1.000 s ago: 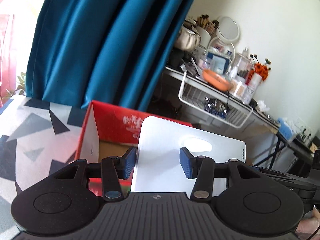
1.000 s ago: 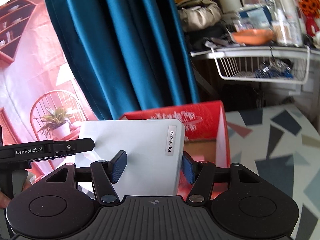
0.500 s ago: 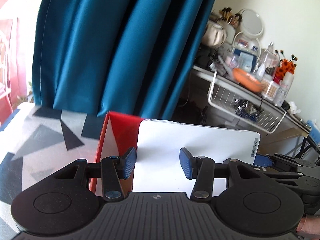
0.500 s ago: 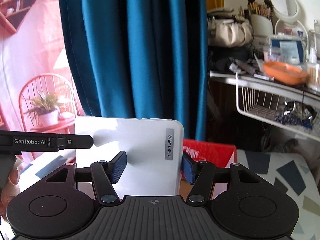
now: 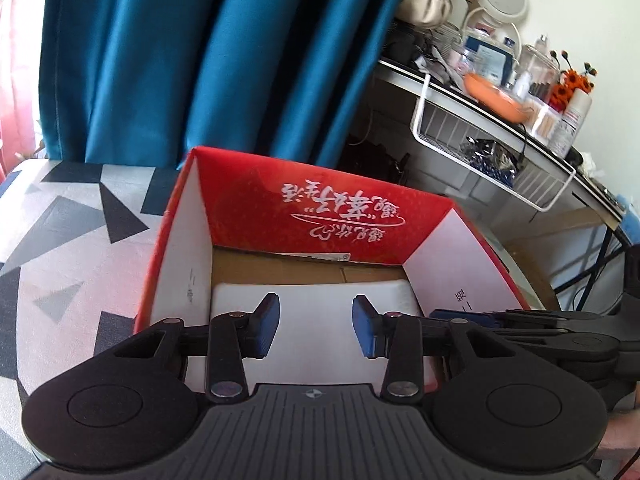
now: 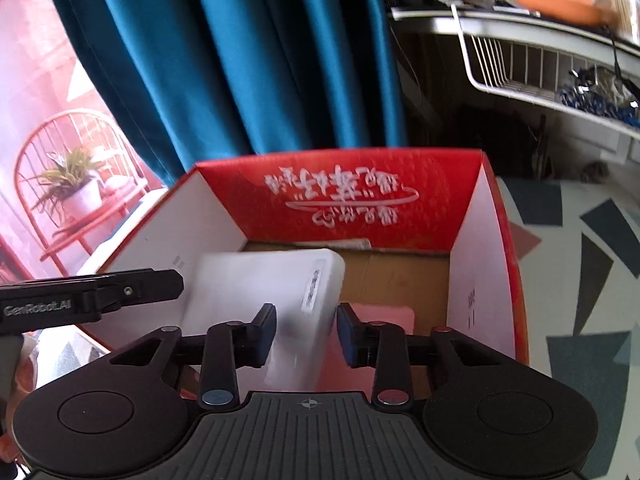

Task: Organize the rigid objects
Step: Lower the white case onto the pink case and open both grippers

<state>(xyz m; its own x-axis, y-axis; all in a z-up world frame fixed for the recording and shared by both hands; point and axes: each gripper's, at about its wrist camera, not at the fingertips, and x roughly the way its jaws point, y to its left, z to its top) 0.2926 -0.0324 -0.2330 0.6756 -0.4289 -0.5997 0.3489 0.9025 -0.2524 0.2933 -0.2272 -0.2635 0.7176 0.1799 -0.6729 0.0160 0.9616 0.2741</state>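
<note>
While the white board [image 5: 308, 300] lies inside the open red box [image 5: 320, 208], low in the middle of both frames, both tools hover over the box's near rim. In the left wrist view the board fills the near part of the brown cardboard floor. In the right wrist view it sits toward the box's left wall, a label strip along its right edge, though blur hides whether it lies quite flat.

The left hand-held gripper [image 5: 314, 326] has just been closing its jaws. A moderate gap remains, with the board showing beyond it, and neither pad presses on the board. The right hand-held gripper [image 6: 306, 332] has drawn its jaws in to their narrowest, and it grips nothing.

The box stands on a surface [image 5: 60, 240] patterned with grey and black triangles. A teal curtain [image 5: 180, 60] hangs behind it across the upper frame.
</note>
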